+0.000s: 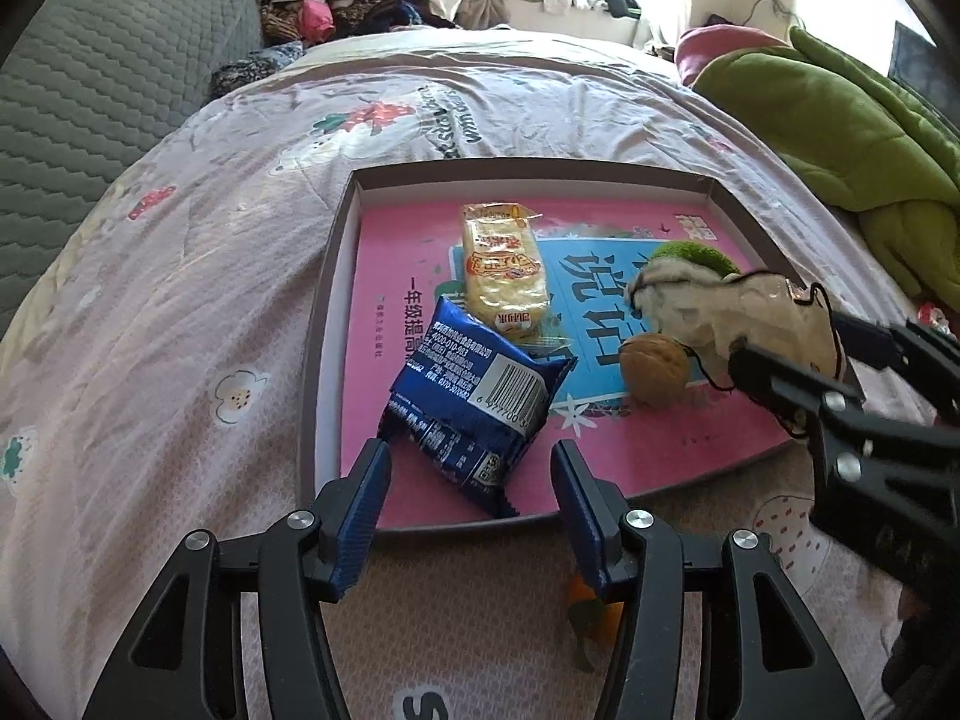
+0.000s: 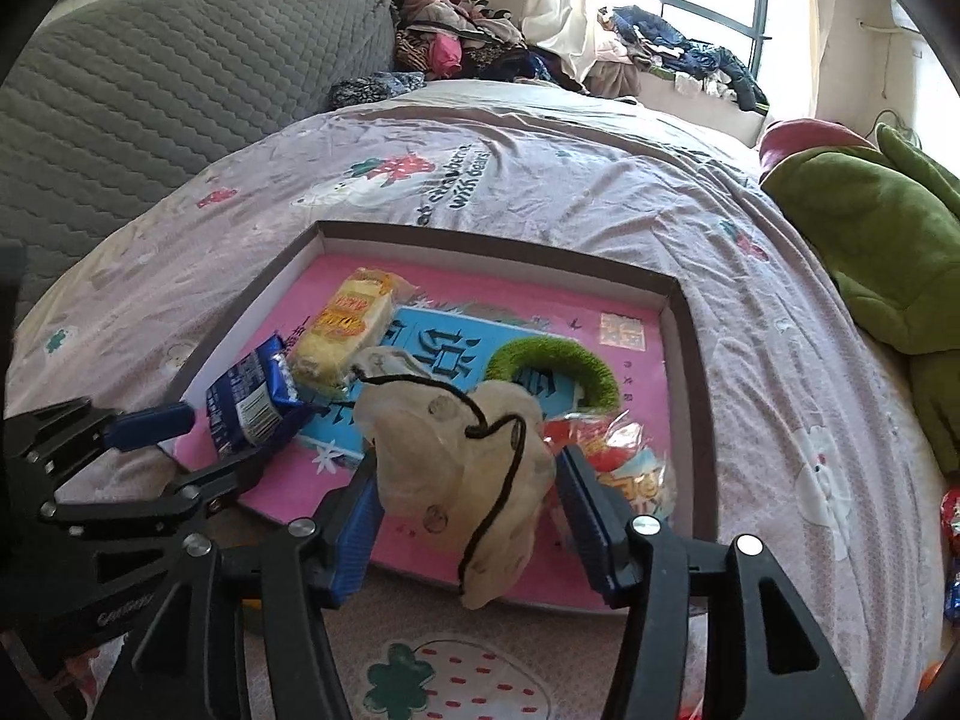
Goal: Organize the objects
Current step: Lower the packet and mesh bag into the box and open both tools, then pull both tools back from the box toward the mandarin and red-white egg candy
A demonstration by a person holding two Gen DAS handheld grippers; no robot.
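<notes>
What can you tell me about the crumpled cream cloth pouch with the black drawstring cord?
The crumpled cream cloth pouch with the black drawstring cord looks like thin, soft fabric, wrinkled and limp, with faint round marks on it. Its thin black cord loops loosely across the front. It sits between the right gripper fingers, drooping over the near rim of the shallow box, above the pink book cover. The jaws stand apart; whether a pad still touches it I cannot tell.

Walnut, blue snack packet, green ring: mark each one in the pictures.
walnut [image 1: 654,367], left wrist view, middle of its shell.
blue snack packet [image 1: 480,384], left wrist view, back face beside the barcode.
green ring [image 2: 591,369], right wrist view, right side of its fuzzy band.
</notes>
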